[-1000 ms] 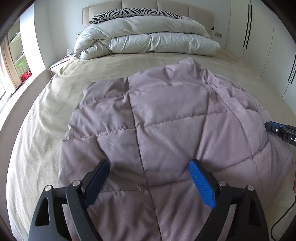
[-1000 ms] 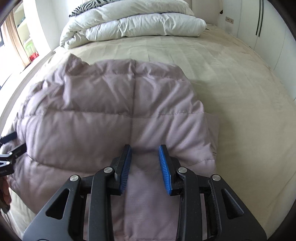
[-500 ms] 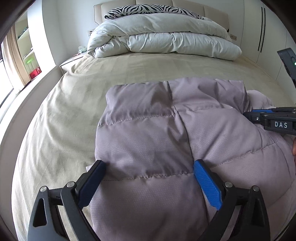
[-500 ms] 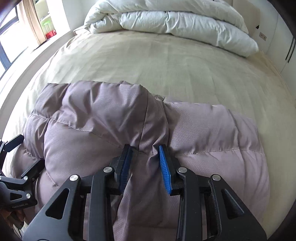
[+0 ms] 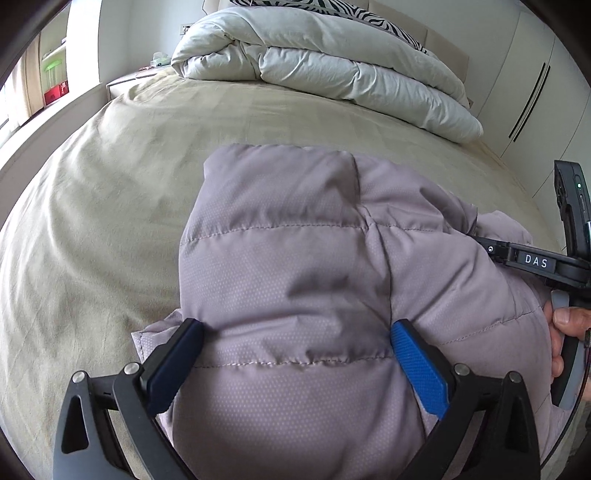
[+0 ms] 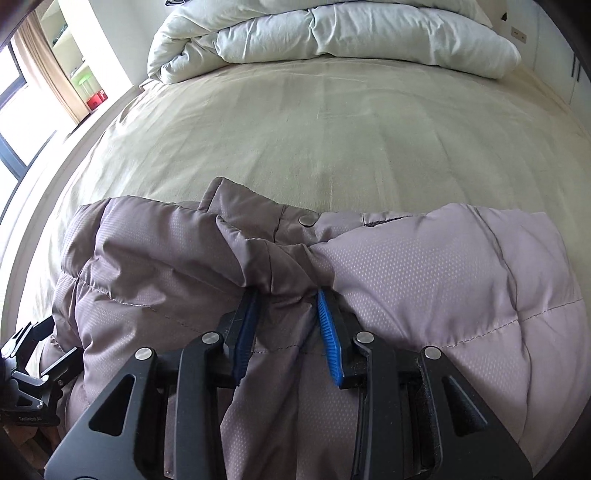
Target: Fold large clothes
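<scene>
A wide bed with a beige sheet fills both views. A rolled white duvet lies across its head end, with a zebra-striped pillow behind it against the headboard. White wardrobe doors stand beyond the bed's right edge, and a window with a tan curtain lies past its left edge. A puffy mauve quilted jacket rests bunched on the sheet near the foot edge, well apart from the duvet, with nothing between them. One metal snap shows on a fold at the jacket's far side. The left gripper is above the jacket's left part, its jaws opening to their widest with the padded fabric swelling up between the blue pads, which do not squeeze it. The right gripper has its jaws drawn close, pinching a thick fold of the jacket between its pads. A hand grasps the right gripper's handle at the right rim of the left wrist view.
</scene>
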A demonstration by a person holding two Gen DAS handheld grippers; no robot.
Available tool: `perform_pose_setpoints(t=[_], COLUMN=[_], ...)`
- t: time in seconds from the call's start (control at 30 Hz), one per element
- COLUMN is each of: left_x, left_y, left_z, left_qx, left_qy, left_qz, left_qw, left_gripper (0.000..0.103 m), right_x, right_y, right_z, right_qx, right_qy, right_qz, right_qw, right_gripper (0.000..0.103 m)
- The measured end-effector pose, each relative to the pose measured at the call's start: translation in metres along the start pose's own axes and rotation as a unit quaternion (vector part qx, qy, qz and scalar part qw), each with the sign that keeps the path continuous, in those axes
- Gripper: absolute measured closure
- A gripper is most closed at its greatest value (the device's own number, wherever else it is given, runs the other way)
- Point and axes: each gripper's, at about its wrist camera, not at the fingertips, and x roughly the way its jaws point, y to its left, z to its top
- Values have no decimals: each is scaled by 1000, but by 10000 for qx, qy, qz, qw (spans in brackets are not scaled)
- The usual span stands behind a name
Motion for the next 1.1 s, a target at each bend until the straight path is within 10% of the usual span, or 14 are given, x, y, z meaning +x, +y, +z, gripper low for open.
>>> perform_pose_setpoints(t=[0.23,0.43,0.67,1.1], left_x=[-73,-89,-65,-27], left_y=[39,84,112,85], left_z=[-26,-63,-85,-60], left_qx=[-873,-1476,-2401,-2110], left_qy=[-374,86,432,836], left_qz=[-1026,-1766,-2641,-2714], left_qw=[9902,9731,9331,9353], left_gripper=[1,0,0,0], right_x=[-110,-180,-187,-115], right_y=[-39,-116,-224,-261], right_z=[-46,-94,-161,-189], right_qx=[201,847,1849,2160], right_qy=[-1071,-1107,-801,-159], right_qz=[1185,1893,1908,2402], right_qw=[9870,9720,9607,9463], right_gripper=[22,19,17,15])
